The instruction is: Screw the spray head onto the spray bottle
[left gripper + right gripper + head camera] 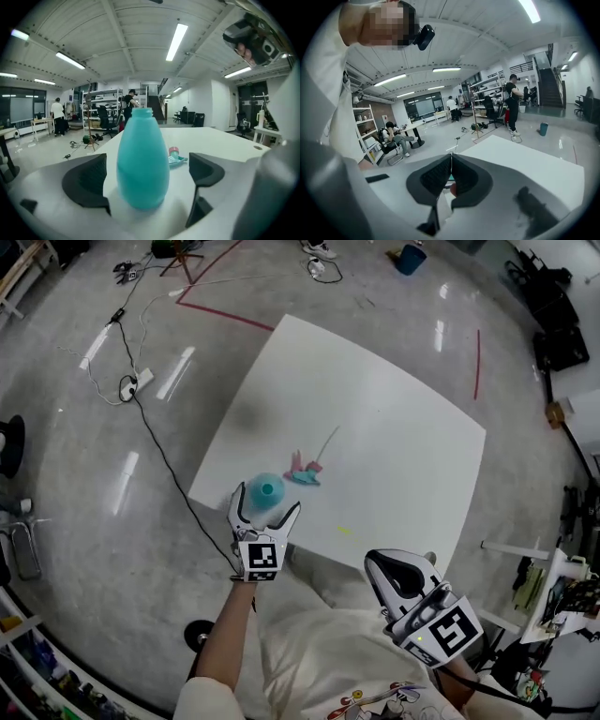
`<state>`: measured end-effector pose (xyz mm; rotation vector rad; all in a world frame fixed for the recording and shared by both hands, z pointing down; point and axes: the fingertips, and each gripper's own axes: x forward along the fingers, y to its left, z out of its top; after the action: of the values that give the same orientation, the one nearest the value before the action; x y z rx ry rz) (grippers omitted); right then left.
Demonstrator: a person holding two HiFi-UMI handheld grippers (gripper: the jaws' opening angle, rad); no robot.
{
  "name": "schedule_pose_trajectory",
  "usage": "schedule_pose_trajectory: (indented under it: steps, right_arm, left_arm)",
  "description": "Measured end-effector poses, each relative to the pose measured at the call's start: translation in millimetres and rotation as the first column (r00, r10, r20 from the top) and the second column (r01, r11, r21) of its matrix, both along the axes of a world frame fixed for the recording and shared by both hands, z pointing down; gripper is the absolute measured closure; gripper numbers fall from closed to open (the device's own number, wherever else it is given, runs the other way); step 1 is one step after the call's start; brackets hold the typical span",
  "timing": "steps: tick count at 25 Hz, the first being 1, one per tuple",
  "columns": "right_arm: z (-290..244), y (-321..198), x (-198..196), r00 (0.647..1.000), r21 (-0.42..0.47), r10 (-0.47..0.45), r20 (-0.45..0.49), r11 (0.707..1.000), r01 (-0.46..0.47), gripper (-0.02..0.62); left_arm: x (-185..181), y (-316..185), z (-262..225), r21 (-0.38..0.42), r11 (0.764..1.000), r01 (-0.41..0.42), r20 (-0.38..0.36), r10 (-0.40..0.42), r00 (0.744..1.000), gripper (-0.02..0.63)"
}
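Head view: left forearm (223, 634) outstretched, left tool (266, 501) straddling bottle (268, 487).

spray bottle (267, 491) 1 | spray head (306, 472) 1 | table (375, 409) 1

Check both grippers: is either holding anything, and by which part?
Nothing is held. The left gripper is open, with the teal bottle standing between its jaws untouched; the right gripper is shut on nothing.
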<state>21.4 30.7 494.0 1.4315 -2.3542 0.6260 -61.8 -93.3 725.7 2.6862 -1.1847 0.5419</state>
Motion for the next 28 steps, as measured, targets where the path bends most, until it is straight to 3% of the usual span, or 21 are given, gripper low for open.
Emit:
schedule_pose_trajectory:
  steps: [11,13,17,20,22,23,25,28]
  right_arm:
    - [22,-25,9,0.996,-0.029,-0.085,0.001,0.996,0.085,0.588]
    - [25,-28,9,0.994,-0.033,-0.107,-0.009,0.994,0.107,0.588]
    - [34,-39,8,0.979,-0.031,-0.197,-0.059,0.980,0.196,0.588]
    - [45,-51,8,0.943,-0.032,-0.305,-0.135,0.952,0.304,0.588]
    - [54,-60,3,0.895,-0.034,-0.415,-0.166,0.909,0.415,0.588]
    - [60,-65,-2,0.854,-0.050,-0.491,-0.172,0.870,0.491,0.588]
    - [81,-73,-11,0.730,-0.123,-0.656,-0.194,0.754,0.645,0.584]
    - [128,-89,-17,0.495,-0.235,-0.815,-0.302,0.567,0.789,0.560]
  left_arm:
    - [15,-17,46,-0.091,0.995,-0.038,0.118,0.048,0.992,0.086]
    - [13,-20,48,-0.101,0.994,-0.030,0.151,0.045,0.988,0.165]
    - [14,-25,48,-0.116,0.993,-0.033,0.166,0.052,0.985,0.183]
    - [18,-23,45,-0.126,0.991,-0.036,0.152,0.056,0.987,0.184]
    - [21,-18,39,-0.135,0.990,-0.046,0.141,0.066,0.988,0.186]
    - [23,-16,35,-0.133,0.990,-0.053,0.141,0.071,0.987,0.186]
    - [22,-11,26,-0.124,0.990,-0.067,0.152,0.085,0.985,0.186]
    - [16,4,16,-0.131,0.987,-0.092,0.148,0.112,0.983,0.186]
